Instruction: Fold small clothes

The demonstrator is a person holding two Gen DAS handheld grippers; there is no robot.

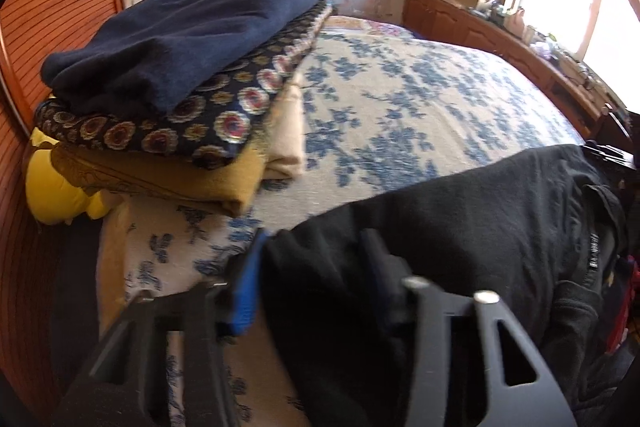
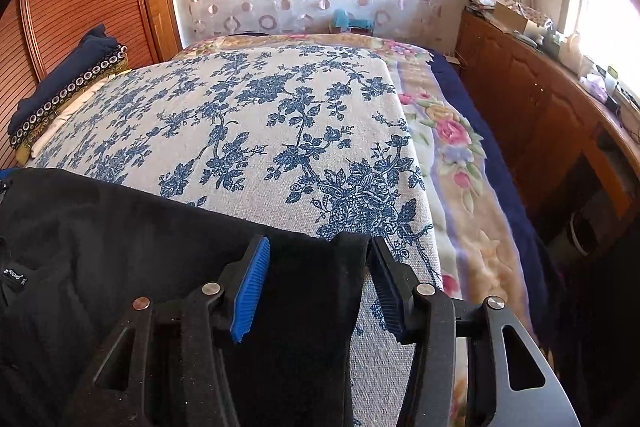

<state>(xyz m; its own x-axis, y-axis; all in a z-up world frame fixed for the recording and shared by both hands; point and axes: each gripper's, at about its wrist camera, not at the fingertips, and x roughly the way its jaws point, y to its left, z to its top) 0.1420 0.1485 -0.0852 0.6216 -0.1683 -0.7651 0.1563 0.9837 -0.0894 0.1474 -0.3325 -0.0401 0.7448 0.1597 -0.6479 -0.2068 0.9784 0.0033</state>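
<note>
Fingers [image 2: 256, 283] of both grippers astride black garment [image 1: 460, 227], part-open.

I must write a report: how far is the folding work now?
Done: a stack of folded clothes lies on the bed. In hand: the black garment, with the left gripper and the right gripper at its two ends. Left: folding it and stacking it.

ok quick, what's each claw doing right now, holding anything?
Left claw: shut on the black garment.
Right claw: open, the black garment's edge lies between its fingers, pads not pressing.
</note>
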